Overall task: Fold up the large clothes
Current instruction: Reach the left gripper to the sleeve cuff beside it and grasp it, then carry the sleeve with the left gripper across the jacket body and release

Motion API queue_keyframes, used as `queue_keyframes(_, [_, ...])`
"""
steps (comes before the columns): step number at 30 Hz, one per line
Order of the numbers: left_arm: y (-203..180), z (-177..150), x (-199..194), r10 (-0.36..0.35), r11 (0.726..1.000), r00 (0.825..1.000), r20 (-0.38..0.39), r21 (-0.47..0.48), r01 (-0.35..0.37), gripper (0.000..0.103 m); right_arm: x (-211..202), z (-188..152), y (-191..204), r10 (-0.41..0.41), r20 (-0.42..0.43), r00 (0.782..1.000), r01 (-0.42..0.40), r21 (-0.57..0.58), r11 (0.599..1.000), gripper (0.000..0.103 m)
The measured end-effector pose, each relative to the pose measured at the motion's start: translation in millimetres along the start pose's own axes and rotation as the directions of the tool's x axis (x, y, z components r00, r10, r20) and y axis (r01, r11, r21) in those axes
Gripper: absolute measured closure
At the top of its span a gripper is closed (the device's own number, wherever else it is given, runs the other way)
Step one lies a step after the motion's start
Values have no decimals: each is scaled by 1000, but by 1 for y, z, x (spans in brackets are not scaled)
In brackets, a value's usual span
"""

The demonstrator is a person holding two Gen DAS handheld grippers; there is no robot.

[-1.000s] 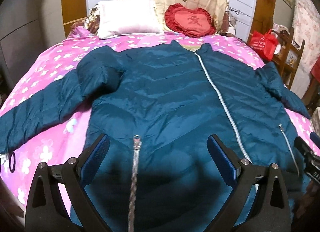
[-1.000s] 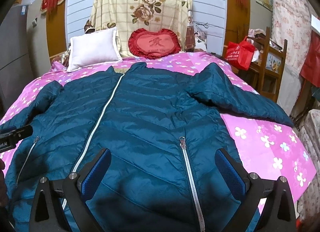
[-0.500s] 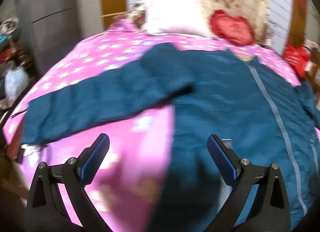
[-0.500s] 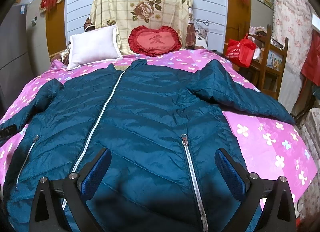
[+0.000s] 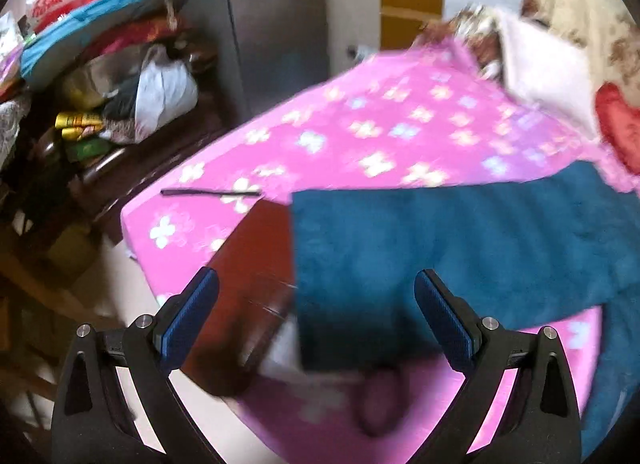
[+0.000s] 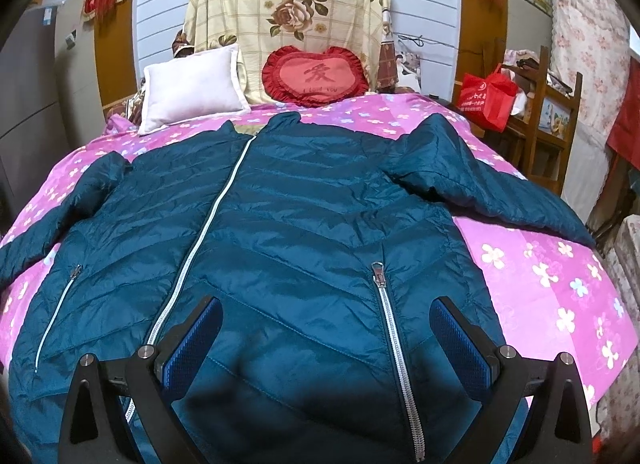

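Note:
A teal puffer jacket (image 6: 304, 232) lies face up and zipped on the pink flowered bed (image 6: 560, 280), both sleeves spread out to the sides. My right gripper (image 6: 326, 338) is open and empty just above the jacket's hem, between the centre zip and the right pocket zip. My left gripper (image 5: 316, 316) is open and empty, hovering over the cuff end of the jacket's left sleeve (image 5: 420, 256) at the bed's left corner. The left wrist view is blurred.
A white pillow (image 6: 192, 88) and a red heart cushion (image 6: 316, 76) sit at the head of the bed. A shelf piled with bags (image 5: 104, 64) stands left of the bed. A wooden rack with a red bag (image 6: 490, 98) stands right.
My left gripper has swung left from over the jacket's hem to the end of the left sleeve at the bed's corner. My right gripper has barely moved.

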State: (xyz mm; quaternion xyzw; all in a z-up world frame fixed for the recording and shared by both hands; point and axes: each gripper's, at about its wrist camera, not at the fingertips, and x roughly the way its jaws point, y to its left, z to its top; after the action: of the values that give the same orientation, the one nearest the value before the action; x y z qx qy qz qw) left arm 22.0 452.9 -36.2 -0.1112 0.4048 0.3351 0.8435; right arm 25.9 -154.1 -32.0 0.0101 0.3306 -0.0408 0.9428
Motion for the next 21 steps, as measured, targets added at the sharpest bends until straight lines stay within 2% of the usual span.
queue_keyframes(2, [-8, 1, 26, 34, 997, 998, -58, 66, -30, 5, 1, 0, 1, -1, -6, 1000, 1, 0, 1000, 0])
queue_keyframes(5, [-29, -5, 45, 40, 985, 996, -84, 169, -25, 6, 1, -1, 1, -6, -13, 1000, 6, -2, 1000, 0])
queue_keyframes(7, [-42, -7, 50, 66, 976, 996, -62, 214, -52, 9, 2, -1, 0, -15, -18, 1000, 15, -6, 1000, 0])
queue_keyframes(8, [-46, -7, 51, 49, 976, 997, -53, 213, -37, 14, 3, -1, -1, -17, -20, 1000, 17, -7, 1000, 0])
queue_keyframes(9, [-47, -5, 51, 46, 978, 998, -36, 205, -38, 23, 4, -1, -2, -21, -22, 1000, 21, -7, 1000, 0])
queue_keyframes(11, [-50, -1, 46, 44, 979, 999, -7, 198, -41, 68, 6, -1, -5, -27, -30, 999, 26, -2, 1000, 0])
queue_keyframes(12, [-50, 3, 45, -22, 984, 999, -32, 175, 28, 92, 7, -1, -7, -29, -33, 999, 29, 3, 1000, 0])
queue_keyframes(15, [-51, 16, 27, -71, 990, 997, 9, 121, 69, 95, 5, -1, -11, -39, -29, 999, 40, 13, 999, 0])
queue_keyframes(18, [-55, 28, -9, -159, 985, 984, 79, 81, 152, 96, 3, -1, -16, -62, -18, 998, 63, 23, 998, 0])
queue_keyframes(21, [-70, 39, -51, -293, 955, 947, 134, 94, 282, 96, 3, 0, -22, -76, -20, 997, 77, 34, 996, 0])
